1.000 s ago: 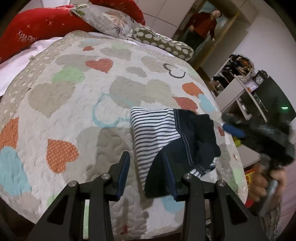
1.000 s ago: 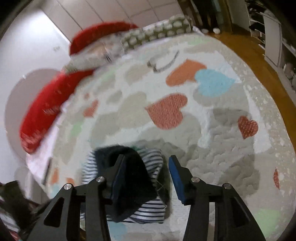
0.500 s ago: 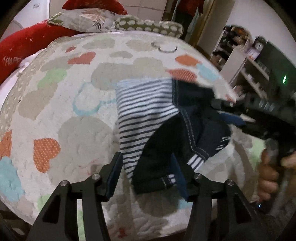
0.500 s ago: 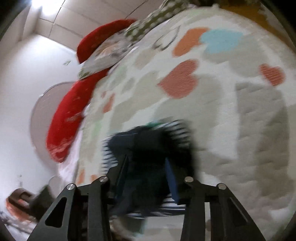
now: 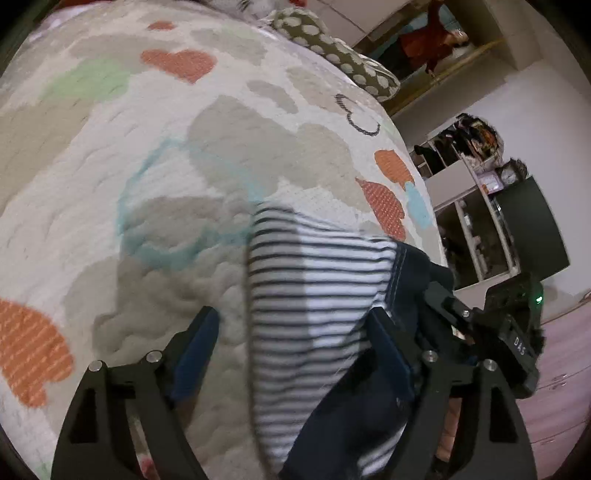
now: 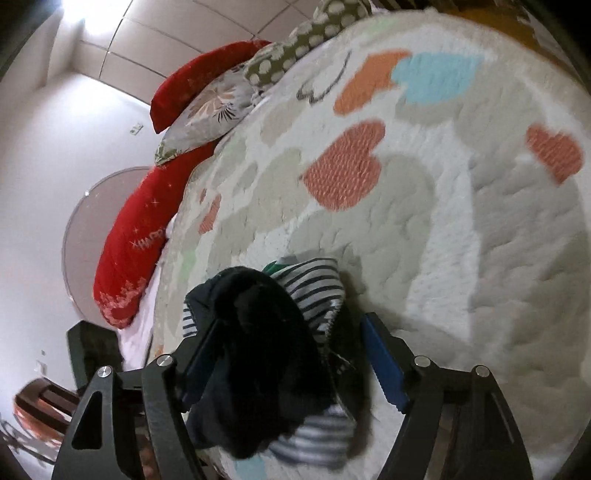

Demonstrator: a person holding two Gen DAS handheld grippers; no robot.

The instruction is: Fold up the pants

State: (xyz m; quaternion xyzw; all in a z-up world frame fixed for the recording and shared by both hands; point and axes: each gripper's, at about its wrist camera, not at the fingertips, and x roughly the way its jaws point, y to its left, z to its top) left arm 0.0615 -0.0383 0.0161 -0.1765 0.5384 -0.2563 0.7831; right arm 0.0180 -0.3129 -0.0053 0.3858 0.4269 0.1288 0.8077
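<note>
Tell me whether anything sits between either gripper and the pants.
Nothing visible does. The pants lie on the quilt directly between the open jaws of the left gripper and right gripper, which have just been opening.

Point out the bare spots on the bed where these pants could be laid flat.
Free: the heart-print quilt left of the striped pants, up to the spotted pillow; also to their right in the right wrist view. Crowded: the near edge, around the left gripper and right gripper.

I see a heart-print bedspread (image 5: 221, 122), red pillows (image 6: 136, 236) by white walls (image 6: 48, 155), open shelving (image 5: 469, 206), bright ceiling light (image 6: 79, 11)
</note>
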